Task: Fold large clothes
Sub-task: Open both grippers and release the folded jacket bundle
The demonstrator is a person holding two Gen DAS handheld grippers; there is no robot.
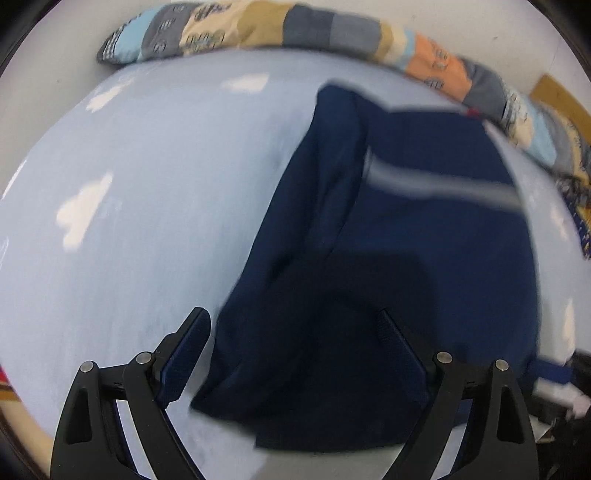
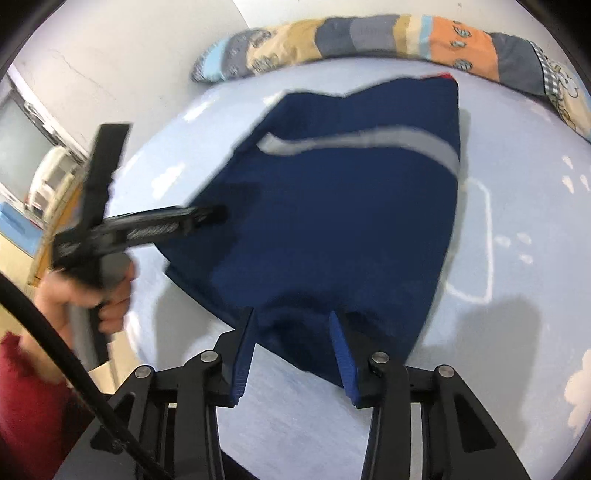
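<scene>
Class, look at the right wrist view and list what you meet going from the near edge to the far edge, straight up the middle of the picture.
right gripper → navy garment → grey stripe on it → light blue sheet → patchwork quilt

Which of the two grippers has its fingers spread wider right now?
The left gripper: its fingers straddle the navy garment's near edge, far apart. The right gripper's fingers stand closer together.

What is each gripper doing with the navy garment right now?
Left gripper: open wide over the navy garment, holding nothing.
Right gripper: partly open around the garment's near edge; grip cannot be told.
</scene>
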